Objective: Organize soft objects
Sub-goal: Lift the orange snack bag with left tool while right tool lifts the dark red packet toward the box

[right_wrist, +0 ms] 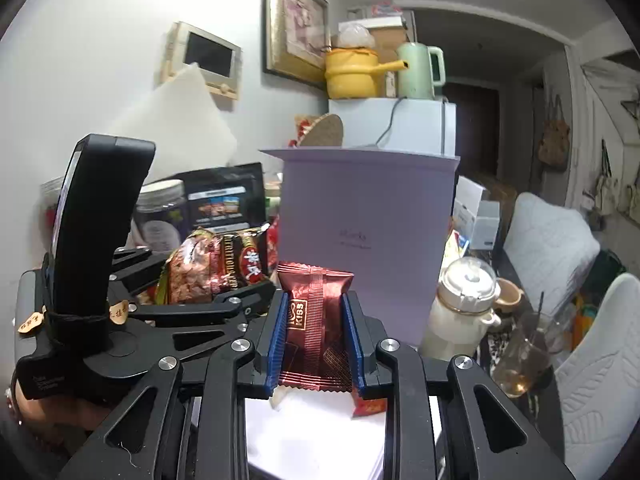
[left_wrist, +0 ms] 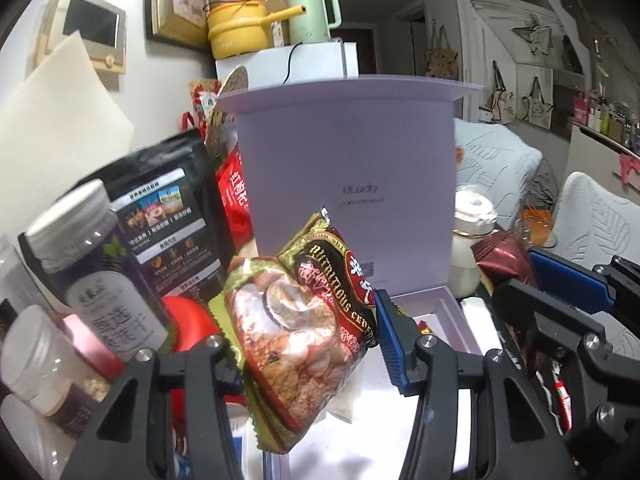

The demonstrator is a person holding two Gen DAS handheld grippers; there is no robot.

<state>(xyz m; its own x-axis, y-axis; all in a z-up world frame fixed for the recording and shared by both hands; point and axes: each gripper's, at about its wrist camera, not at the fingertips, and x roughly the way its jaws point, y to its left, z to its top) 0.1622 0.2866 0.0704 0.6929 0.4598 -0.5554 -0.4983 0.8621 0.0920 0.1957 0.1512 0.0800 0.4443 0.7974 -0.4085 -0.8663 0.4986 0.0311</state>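
The left claw (left_wrist: 304,344) clamped a cereal packet (left_wrist: 304,320) while the right claw (right_wrist: 316,344) pinched a brown Kiss wafer packet (right_wrist: 314,320) before the open lilac box (right_wrist: 368,248)

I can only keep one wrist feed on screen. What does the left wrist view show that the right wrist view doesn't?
Left only: the box base and the left tool closed on the cereal packet.

Right only: a drinking glass and the right tool closed on the brown KISS packet.

Both: the upright lilac lid, yellow pot, green kettle.
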